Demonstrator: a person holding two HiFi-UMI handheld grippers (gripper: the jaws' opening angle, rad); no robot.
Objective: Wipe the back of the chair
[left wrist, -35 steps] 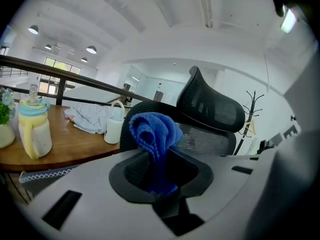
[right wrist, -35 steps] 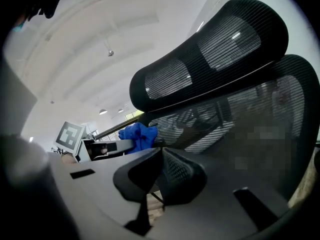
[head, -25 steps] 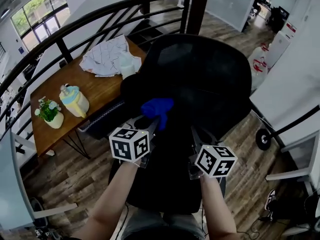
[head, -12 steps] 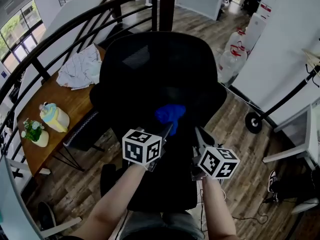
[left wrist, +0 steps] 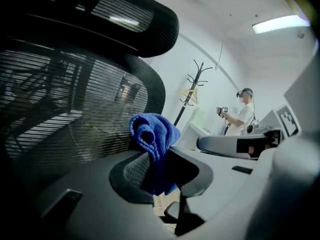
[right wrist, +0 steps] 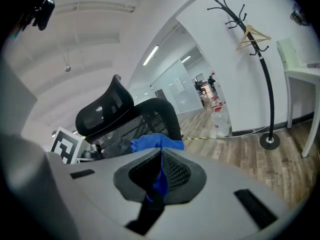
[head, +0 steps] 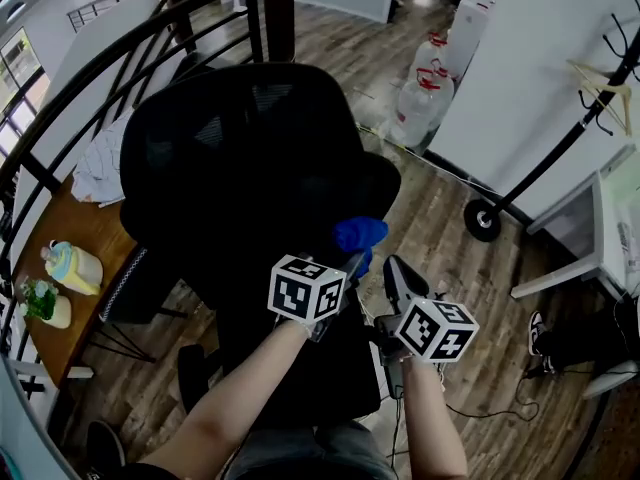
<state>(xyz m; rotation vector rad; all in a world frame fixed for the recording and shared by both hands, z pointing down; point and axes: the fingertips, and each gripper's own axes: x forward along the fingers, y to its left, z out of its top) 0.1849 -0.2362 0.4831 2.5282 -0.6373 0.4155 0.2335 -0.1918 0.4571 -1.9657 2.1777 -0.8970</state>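
Left tongs [head: 352,266] clamp cloth [head: 360,235] at right edge of chair [head: 240,158] back | right tongs [head: 392,270] pinched narrow, just beside cloth

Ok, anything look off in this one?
Nothing stands out: the chair stands upright and looks intact, and the cloth is bunched in the left gripper beside its mesh back.

Blue cloth [left wrist: 151,133] between the fingers [left wrist: 196,173]

Coat stand [head: 482,220] against white wall. Water jugs [head: 425,88] on floor. Wooden table [head: 70,223] carries pastel pitcher [head: 72,266], potted plant [head: 45,306], crumpled cloth [head: 100,168].
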